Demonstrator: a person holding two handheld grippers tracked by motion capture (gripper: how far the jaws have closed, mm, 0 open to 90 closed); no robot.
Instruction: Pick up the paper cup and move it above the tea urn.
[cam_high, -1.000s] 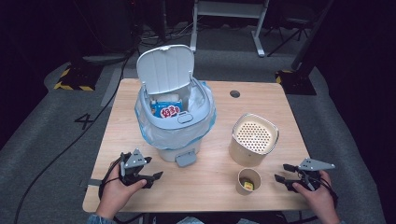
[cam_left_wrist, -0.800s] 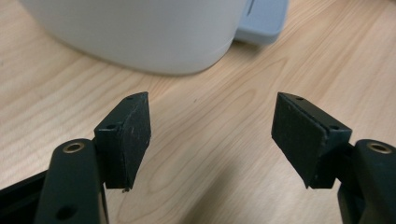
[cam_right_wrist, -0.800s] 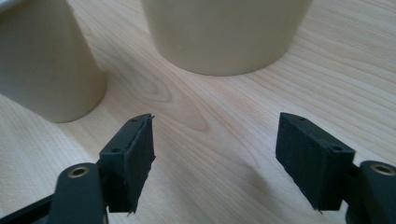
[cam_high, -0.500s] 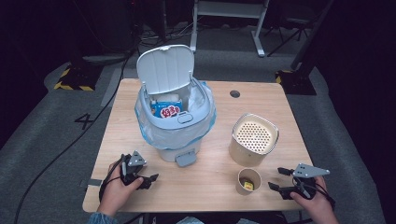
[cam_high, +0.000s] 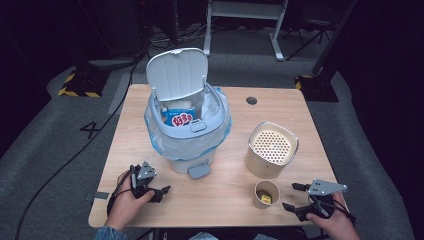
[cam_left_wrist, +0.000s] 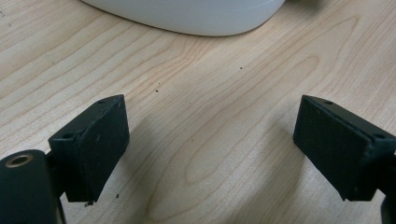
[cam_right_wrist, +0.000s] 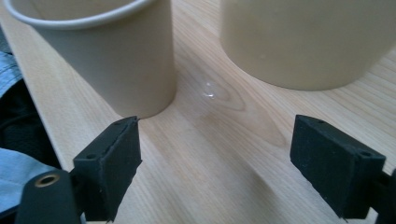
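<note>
Since the earlier frames the right hand-held gripper (cam_high: 295, 199) has been drawn right, away from the paper cup (cam_high: 266, 193), its jaws just opened wide and empty. The cup stands near-right on the tabletop (cam_high: 230, 200), beside the perforated canister (cam_high: 271, 150). A careless return could tip it. The left hand-held gripper (cam_high: 162, 192) is spread too. The packet's (cam_high: 179, 118) print in the bin (cam_high: 187, 120) cannot be read.

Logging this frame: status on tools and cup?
Left tool open, empty. Right tool open, jaws just widened, beside paper cup, not touching. Bin lid up. Nothing in the way.
</note>
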